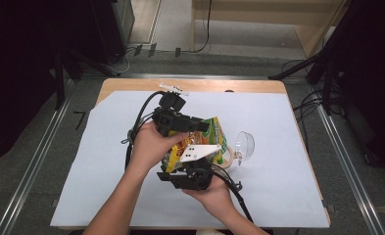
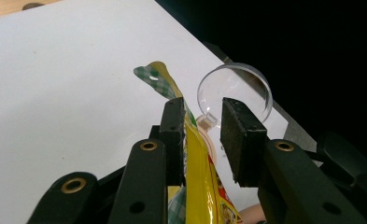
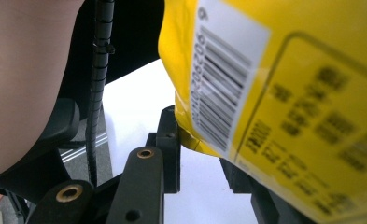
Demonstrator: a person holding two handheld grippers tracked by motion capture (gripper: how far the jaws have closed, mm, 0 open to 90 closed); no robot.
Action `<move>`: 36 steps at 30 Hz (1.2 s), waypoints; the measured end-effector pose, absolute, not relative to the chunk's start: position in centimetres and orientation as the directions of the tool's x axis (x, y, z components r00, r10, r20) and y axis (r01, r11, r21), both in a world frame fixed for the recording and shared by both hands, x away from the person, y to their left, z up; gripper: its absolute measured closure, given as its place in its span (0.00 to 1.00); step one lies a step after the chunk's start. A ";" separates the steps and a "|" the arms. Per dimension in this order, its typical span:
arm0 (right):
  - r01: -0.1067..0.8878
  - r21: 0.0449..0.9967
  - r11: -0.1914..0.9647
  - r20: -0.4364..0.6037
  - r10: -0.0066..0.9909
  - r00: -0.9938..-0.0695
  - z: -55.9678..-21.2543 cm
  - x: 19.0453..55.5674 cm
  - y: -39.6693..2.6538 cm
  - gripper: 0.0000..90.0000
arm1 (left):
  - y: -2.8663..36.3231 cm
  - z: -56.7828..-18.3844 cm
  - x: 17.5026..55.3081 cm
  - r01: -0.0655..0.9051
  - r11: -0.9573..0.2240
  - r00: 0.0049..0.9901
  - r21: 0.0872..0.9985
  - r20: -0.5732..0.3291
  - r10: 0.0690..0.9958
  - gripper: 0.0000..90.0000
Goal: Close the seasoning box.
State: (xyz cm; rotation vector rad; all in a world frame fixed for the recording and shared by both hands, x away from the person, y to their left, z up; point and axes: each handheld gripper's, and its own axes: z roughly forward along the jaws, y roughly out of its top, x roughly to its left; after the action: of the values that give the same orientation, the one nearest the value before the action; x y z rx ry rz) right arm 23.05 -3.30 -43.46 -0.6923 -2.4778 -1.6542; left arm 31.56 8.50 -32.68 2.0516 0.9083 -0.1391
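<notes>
Left gripper (image 2: pixel 203 140): jaws apart, yellow bag (image 2: pixel 197 186) standing between them against the left pad, a gap showing to the right pad, so no squeeze seen. Right gripper (image 3: pixel 204 154): the bag's lower corner sat between its jaws, bag covering the right jaw; grip couldn't be told. In the high view the bag (image 1: pixel 214 139) was held up mid-table between both grippers, left gripper (image 1: pixel 200 125) at 11 o'clock of it, right gripper (image 1: pixel 195 174) at 7. Clear cup (image 1: pixel 244 146) lay on its side at 3 o'clock, just beside the bag, on the white sheet (image 1: pixel 288 147).
</notes>
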 end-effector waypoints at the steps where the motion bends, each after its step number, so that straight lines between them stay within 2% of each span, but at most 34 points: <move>1: 0.410 0.856 0.315 0.311 0.321 -0.895 -43.5 23.1 -3.3 0.81 | 8.5 -32.7 31.5 0.647 -0.362 0.730 0.671 -0.406 0.550 0.79; 36: 0.400 0.857 0.325 0.297 0.323 -0.898 -43.3 23.1 -3.4 0.81 | 8.6 -32.7 31.6 0.649 -0.358 0.727 0.671 -0.410 0.551 0.78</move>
State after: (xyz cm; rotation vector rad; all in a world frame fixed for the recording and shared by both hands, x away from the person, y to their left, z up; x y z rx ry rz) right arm 23.09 -3.41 -43.33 -0.6835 -2.4977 -1.6485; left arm 31.58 8.56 -32.69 2.0485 0.9090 -0.1420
